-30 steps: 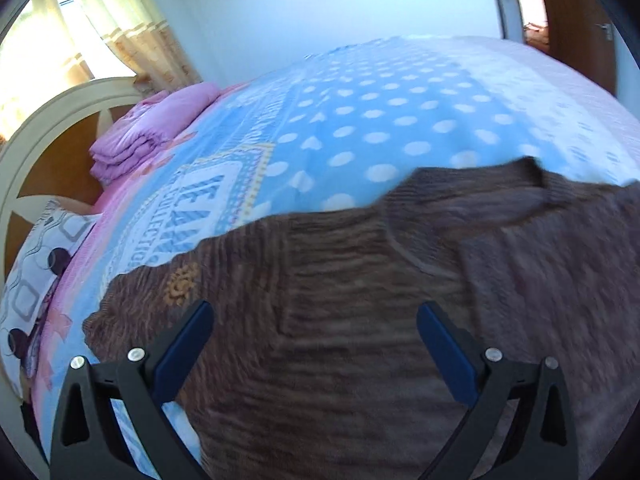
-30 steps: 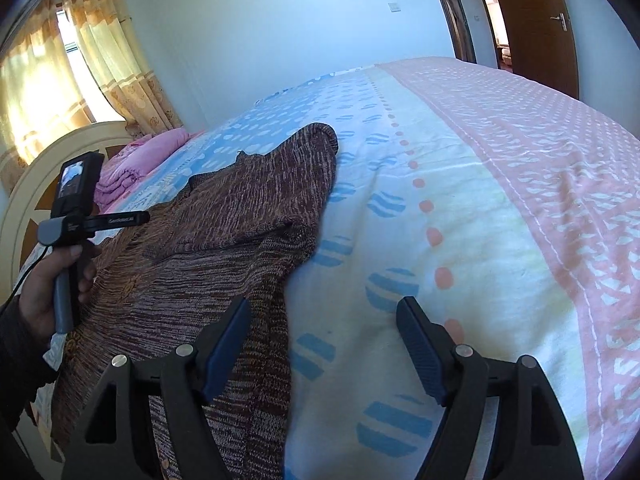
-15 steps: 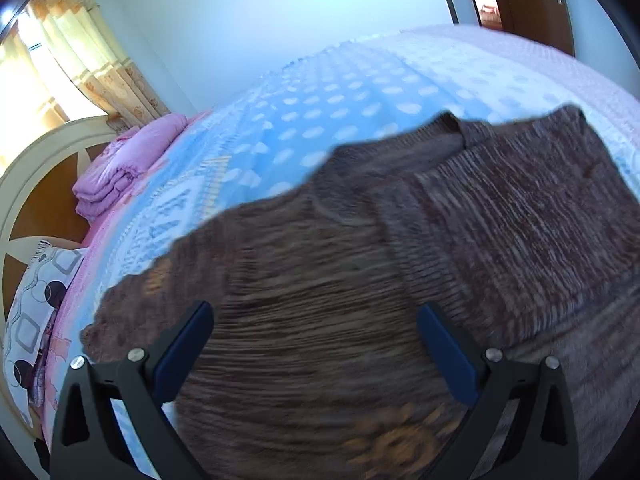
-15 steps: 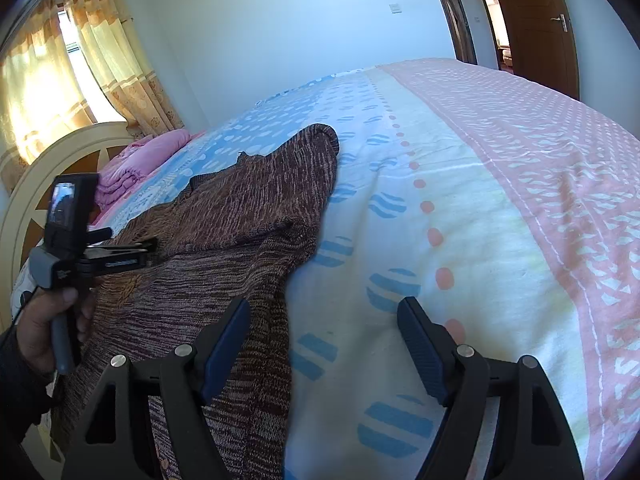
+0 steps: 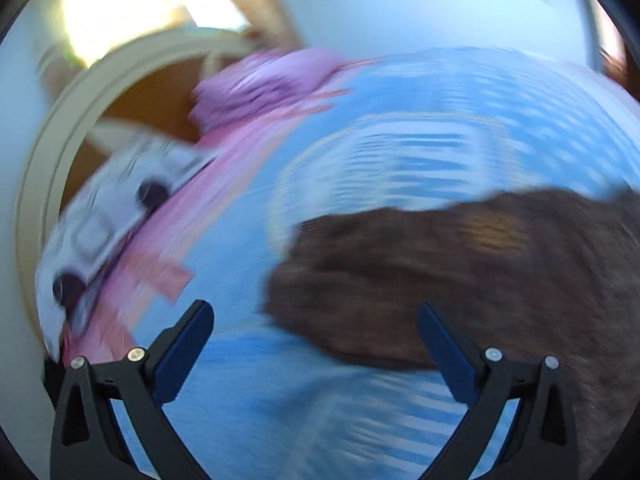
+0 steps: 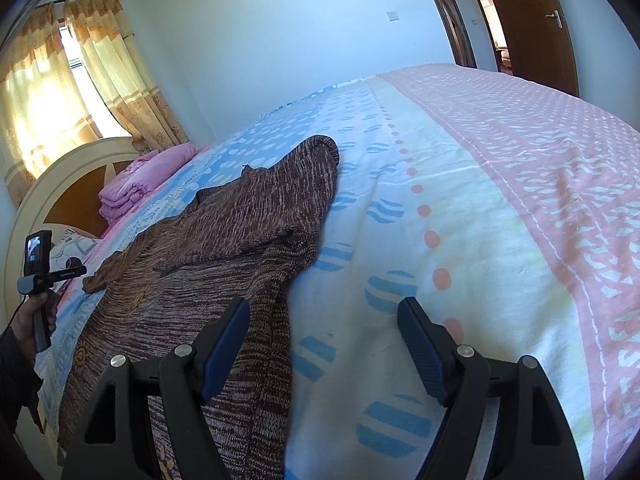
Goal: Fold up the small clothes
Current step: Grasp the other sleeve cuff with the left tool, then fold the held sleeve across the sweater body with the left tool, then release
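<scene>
Your brown knit sweater [image 6: 224, 240] lies spread on the bed [image 6: 460, 208], on the blue side of the cover toward the headboard [image 6: 52, 184], with one part folded over the body and its far tip reaching toward the middle of the bed.

Your right gripper [image 6: 324, 344] hangs above the sweater's right edge with its fingers [image 6: 226, 340] set wide apart and nothing between the pads. The left finger sits over the knit just inside that edge; the right finger sits over bare cover, clear of the sweater. Whether the left pad touches the fabric cannot be told from this angle.

Your left gripper [image 5: 316, 352] is likewise spread wide and holds nothing. Its picture is heavily smeared, so fine detail is lost. In its own view the sweater [image 5: 460, 280] fills the right half: the right finger [image 5: 444, 352] lies over the knit near its lower border, while the left finger [image 5: 184, 352] is over blue cover, well apart from the sweater's rounded left end. That end lies between the two fingers, nearer the right one.

In the right view your left hand [image 6: 38, 316] grips the handle at the bed's near-left edge, beside the sweater's left end. A folded pink blanket [image 6: 136, 184] and a patterned pillow [image 5: 112, 224] lie by the headboard, well apart from the sweater.
</scene>
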Demonstrator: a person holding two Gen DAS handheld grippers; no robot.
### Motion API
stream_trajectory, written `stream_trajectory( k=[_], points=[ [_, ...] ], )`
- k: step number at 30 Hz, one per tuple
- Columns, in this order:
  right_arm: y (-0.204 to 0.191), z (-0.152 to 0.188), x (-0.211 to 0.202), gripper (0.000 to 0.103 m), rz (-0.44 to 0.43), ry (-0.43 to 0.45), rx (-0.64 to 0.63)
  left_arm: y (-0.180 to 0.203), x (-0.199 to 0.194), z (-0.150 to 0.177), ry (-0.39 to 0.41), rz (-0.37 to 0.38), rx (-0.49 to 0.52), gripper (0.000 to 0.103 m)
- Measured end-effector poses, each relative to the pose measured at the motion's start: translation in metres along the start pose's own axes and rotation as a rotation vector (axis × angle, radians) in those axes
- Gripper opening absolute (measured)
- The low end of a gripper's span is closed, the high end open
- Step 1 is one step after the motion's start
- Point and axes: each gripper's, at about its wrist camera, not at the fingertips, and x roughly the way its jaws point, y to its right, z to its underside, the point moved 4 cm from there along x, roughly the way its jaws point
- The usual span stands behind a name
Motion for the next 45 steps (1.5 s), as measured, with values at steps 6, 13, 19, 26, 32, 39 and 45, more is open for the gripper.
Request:
stream_trajectory(
  k=[6,13,19,26,32,39,45],
  points=[
    [-0.001,0.000,-0.001,0.077,0.009,0.004,-0.007,-0.050,0.048,-0.002,-0.123,0.148,-0.291,0.087],
    [-0.001,0.000,-0.002,0.077,0.015,0.011,-0.009,-0.034,0.067,0.007,-0.184,0.308,-0.408,0.063],
    [0.001,0.001,-0.003,0.077,0.016,0.019,-0.006,-0.020,0.069,0.010,-0.155,0.349,-0.393,0.009],
    [0.002,0.001,-0.003,0.077,0.016,0.023,-0.003,-0.024,0.045,-0.011,-0.076,0.400,-0.408,0.009],
    [0.002,0.001,-0.004,0.077,0.016,0.026,-0.001,-0.015,0.022,-0.031,-0.033,0.450,-0.408,0.009],
    [0.002,0.000,-0.005,0.077,0.017,0.030,0.000,0.010,-0.011,-0.056,0.004,0.552,-0.403,0.009],
    [0.002,0.000,-0.005,0.077,0.017,0.029,0.000,0.039,-0.050,-0.077,0.046,0.633,-0.387,0.009]
  ],
)
